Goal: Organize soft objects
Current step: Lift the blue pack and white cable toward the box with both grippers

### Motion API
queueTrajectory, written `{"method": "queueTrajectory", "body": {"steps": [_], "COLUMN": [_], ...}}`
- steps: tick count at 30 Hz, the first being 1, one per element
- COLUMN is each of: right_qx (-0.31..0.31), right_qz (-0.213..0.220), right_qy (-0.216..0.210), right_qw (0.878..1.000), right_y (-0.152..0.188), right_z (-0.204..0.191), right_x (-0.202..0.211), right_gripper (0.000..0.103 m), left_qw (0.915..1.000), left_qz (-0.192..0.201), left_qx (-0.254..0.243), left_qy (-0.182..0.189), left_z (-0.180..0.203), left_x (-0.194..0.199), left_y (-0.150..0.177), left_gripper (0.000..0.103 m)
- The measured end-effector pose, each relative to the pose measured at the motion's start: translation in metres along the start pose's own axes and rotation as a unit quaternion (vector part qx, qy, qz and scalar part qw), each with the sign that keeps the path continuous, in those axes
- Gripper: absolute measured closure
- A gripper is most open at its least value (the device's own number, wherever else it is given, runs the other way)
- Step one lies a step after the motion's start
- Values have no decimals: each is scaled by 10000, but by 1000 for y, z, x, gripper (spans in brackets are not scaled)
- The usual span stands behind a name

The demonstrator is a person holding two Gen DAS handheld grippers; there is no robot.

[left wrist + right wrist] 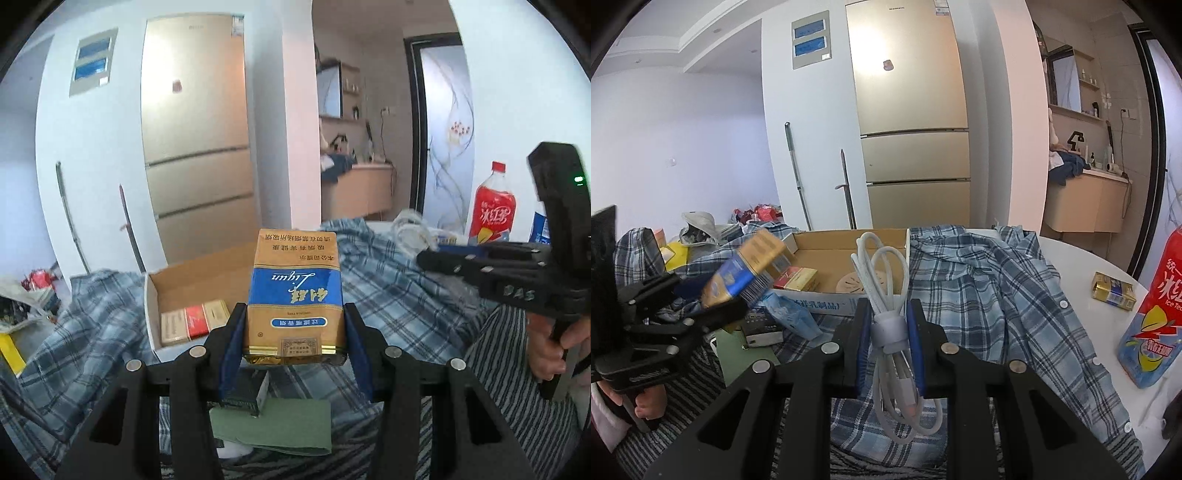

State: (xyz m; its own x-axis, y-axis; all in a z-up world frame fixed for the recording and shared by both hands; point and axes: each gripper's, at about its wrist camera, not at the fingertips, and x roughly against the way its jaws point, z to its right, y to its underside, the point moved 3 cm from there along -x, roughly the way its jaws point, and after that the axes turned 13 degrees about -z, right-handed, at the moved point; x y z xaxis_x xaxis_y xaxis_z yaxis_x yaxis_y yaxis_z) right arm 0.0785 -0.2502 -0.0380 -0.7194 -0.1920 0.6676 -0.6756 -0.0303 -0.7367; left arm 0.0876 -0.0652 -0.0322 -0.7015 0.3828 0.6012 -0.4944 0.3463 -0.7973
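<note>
Cigarette pack (295, 291), soft-sided in gold and blue, sits clamped between the blue pads of the left gripper (295, 328), whose fingers (232, 332) press its two long sides near the bottom end so most of the pack sticks out ahead of them. It is held in the air above the plaid shirt (399, 295) that covers the bench, just short of the open cardboard box (192, 280). That box already holds a few packs (194, 321) lined up in a row against its near wall, so the held one is probably meant to join them; gripping it low leaves the far end free to go in first. In the right wrist view the same pack looks tilted and blurred.

The right gripper (888, 332) has its fingers (862, 339) drawn narrow around a coiled white cable (886, 288), pinched at the band that bundles the loops, which keeps the coil from spilling open. It hovers over the shirt, just in front of the box, seemingly waiting its turn. A dark box (245, 391) lies on a green sheet (280, 424) below the left gripper. A crumpled gold pack (1113, 291) rests on the bare white bench (1082, 258) to the right, near a red drink bottle (1152, 317), well apart from the box.
</note>
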Motion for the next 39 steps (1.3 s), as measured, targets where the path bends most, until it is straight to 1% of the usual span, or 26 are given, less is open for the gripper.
{"method": "queueTrajectory", "body": {"steps": [3,10,11,14,16,19,21,22,24,28,31,34,35,39], "right_qx": [-44,-28,-34,-96,-112,-53,-23,-25,37,185,188,243,274,383], "right_qz": [-18,12,1,7,33,63,187,286,466,751,890,1063,1163,1525], "right_qy": [-39,-9,-4,66,107,267,461,492,546,590,569,506,520,451], "right_qw": [10000,10000,10000,9999,9999,9996,9988,9984,9974,9953,9942,9927,9915,9865], "right_y": [0,0,0,1,0,-2,-6,-9,-18,-44,-70,-97,-105,-141], "right_z": [2,2,2,4,5,1,-3,-6,-14,-26,-32,-39,-42,-57], "right_x": [-1,0,0,0,1,5,14,21,36,58,66,73,75,82], "right_gripper": [84,84,84,84,84,84,84,84,84,84,84,84,84,84], "left_qw": [9999,9976,9973,9955,9930,9913,9885,9846,9803,9780,9735,9691,9674,9681], "left_qz": [120,455,491,606,746,846,997,1141,1223,1322,1451,1503,1438,1414], "left_qx": [2,310,321,259,117,141,137,69,15,241,501,635,653,940], "left_qy": [-99,-411,-437,-675,-904,-1003,-1129,-1320,-1550,-1593,-1693,-1849,-1982,-1841], "left_z": [1,-9,-10,-6,1,6,11,14,19,11,-1,-13,-18,-38], "left_x": [4,17,18,26,36,50,64,73,83,101,114,120,119,119], "left_y": [-1,-3,-3,-3,-6,-14,-21,-26,-33,-57,-79,-99,-108,-130], "left_gripper": [50,50,50,50,50,50,50,50,50,50,50,50,50,50]}}
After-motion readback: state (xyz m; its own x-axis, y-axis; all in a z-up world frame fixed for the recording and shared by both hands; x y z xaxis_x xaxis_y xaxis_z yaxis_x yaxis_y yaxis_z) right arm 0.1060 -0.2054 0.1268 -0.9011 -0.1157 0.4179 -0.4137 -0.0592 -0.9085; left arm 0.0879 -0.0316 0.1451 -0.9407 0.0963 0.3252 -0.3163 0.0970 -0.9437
